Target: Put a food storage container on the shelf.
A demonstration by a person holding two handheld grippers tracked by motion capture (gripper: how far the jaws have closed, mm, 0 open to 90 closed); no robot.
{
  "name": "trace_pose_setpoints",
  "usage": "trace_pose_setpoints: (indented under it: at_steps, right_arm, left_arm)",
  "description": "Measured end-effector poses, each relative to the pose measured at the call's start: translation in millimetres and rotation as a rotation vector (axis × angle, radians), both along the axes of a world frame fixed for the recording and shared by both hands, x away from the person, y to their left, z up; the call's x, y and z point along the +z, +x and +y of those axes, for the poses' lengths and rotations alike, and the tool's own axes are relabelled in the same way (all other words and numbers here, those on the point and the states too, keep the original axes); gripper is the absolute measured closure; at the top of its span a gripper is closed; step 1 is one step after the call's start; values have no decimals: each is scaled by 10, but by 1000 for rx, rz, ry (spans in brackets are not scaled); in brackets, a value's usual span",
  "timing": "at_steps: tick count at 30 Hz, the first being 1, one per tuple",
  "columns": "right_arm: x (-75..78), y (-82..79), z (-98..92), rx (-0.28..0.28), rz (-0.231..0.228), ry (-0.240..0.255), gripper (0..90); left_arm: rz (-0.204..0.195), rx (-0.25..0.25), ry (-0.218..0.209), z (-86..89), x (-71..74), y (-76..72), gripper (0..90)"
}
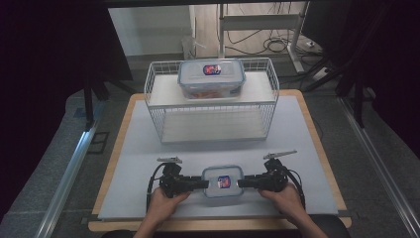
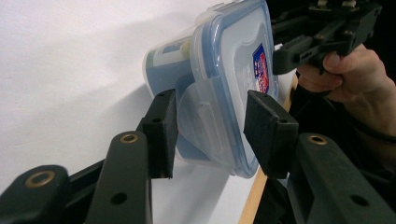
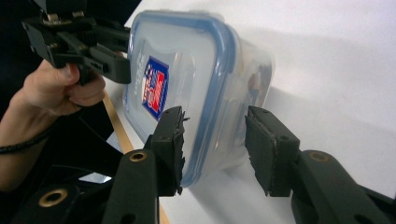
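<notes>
A: Down at the near edge of the surface point(image 1: 148, 163), small box point(image 1: 223, 181) with a blue-rimmed lid and a red-and-blue sticker, sitting flat between both tools.

B: Left tool point(image 1: 200, 184) in from the left, right tool point(image 1: 244, 183) in from the right, one hand behind each.

A: Close up from the left tool point(image 2: 210, 126): jaws spread, straddling the box's point(image 2: 229, 70) side clip, which hangs flipped open. Pads near the plastic, not pinching it. Released, then.

B: Same on the other side. Right tool point(image 3: 212, 140) gaping, one jaw over the lid, one beside the box point(image 3: 196, 84) wall, a sliver of space on each side. Nothing clenched.

A: Farther back, white wire basket point(image 1: 158, 106) standing mid-surface, with a bigger box point(image 1: 212, 79) inside on its upper shelf. Lid on, same sticker, something orange-ish through the wall; contents hard to tell.

B: Well apart from the small one up front.
</notes>
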State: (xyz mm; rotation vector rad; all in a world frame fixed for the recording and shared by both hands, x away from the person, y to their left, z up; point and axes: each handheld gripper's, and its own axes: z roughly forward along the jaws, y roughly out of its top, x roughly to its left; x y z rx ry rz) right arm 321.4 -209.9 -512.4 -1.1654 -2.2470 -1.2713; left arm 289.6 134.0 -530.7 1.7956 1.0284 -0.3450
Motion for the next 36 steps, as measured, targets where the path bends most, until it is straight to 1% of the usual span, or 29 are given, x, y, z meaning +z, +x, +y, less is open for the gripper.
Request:
trace_pose_setpoints:
  at_steps: [4, 6, 9, 12, 16, 18, 22, 24, 31, 34, 36]
  right_arm:
    - [-16, 51, -7, -8, 18, 23, 536]
    - [-38, 72, -13, -4, 39, 36, 536]
    - [-79, 94, -35, -3, 89, 70, 550]
    - [-75, 105, -34, 8, 101, 72, 562]
    - [-59, 79, -34, 14, 89, 62, 565]
    - [-47, 64, -34, 13, 90, 56, 567]
    - [-24, 51, -28, 7, 72, 58, 575]
    - [-8, 51, -28, 0, 68, 66, 582]
    - [41, 56, -32, -5, 54, 75, 582]
    - [105, 62, -26, -5, 38, 82, 582]
    - [161, 72, -16, -5, 24, 84, 582]
  left_arm:
    - [-3, -5, 1, 9, -7, -6, 555]
    - [-6, -3, -2, 7, -10, -9, 555]
    - [-11, -4, -5, 8, -14, -15, 555]
    - [-7, -1, -11, 9, -17, -17, 557]
    - [5, 4, -25, 9, -19, -2, 562]
    - [6, 4, -22, 5, -11, 4, 562]
    - [11, 13, -20, 13, 3, 14, 563]
    - [6, 13, -27, 20, 14, 22, 567]
    - [-10, 11, -26, 21, 82, 42, 567]
    - [-26, 16, -29, 28, 159, 53, 567]
    - [-43, 19, -30, 44, 243, 69, 567]
